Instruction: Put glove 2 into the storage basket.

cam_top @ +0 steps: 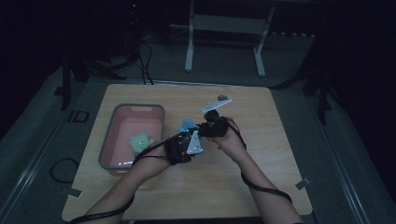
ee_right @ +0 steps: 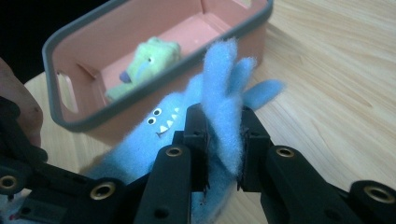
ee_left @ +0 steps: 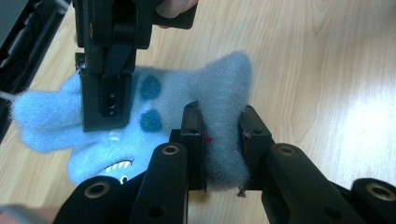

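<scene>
A pink plastic bin with a grey rim (cam_top: 108, 140) sat at the left of the pale wooden table (cam_top: 261, 168), a green plush toy (cam_top: 141, 142) lying inside it. Just right of the bin, the left gripper (cam_top: 183, 145) and the right gripper (cam_top: 212, 126) were each clamped on a fluffy light-blue plush monster (ee_left: 205, 88), held between them above the tabletop. Right of the bin's wall, the monster showed dark blue spots, small white teeth and eyes, and ragged fuzzy limbs.

The plush (ee_left: 196, 100) is pale blue with darker blue spots and white teeth. The bin (cam_top: 108, 145) is pink, grey-rimmed. The toy (ee_right: 147, 65) inside is green.
</scene>
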`<action>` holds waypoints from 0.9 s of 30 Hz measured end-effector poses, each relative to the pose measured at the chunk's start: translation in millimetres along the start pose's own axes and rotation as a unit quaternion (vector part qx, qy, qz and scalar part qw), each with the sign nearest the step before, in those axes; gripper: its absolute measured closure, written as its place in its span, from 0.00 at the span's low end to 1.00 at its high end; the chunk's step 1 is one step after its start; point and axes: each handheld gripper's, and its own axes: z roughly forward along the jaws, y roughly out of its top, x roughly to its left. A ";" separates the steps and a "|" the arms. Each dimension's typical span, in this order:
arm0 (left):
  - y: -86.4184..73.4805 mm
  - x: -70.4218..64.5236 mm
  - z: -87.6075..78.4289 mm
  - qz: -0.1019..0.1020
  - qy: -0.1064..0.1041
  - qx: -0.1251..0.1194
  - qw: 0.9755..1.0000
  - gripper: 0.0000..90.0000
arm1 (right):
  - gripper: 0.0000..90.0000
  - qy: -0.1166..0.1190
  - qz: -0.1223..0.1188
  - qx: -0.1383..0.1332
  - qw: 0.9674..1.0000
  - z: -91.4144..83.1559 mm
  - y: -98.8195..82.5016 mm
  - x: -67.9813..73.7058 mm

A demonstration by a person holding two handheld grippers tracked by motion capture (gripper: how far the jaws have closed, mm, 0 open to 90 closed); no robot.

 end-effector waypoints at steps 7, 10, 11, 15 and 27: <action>-13.2 5.9 -15.1 -0.005 0.008 0.012 1.000 0.85 | 0.86 0.010 -0.014 0.002 1.000 13.8 17.2 11.9; -19.3 8.1 -21.2 -0.009 0.014 0.015 1.000 0.85 | 0.86 0.016 -0.018 0.001 1.000 20.0 24.5 16.8; -21.3 8.6 -23.4 -0.009 0.018 0.017 1.000 0.85 | 0.86 0.017 -0.019 0.000 1.000 22.2 26.9 18.6; -31.3 11.4 -31.4 -0.016 0.019 0.023 0.999 0.85 | 0.86 0.023 -0.026 0.001 0.999 32.5 35.7 26.1; -68.4 17.3 -46.7 -0.038 0.030 0.046 0.998 0.85 | 0.86 0.042 -0.039 0.014 0.998 71.6 57.1 48.0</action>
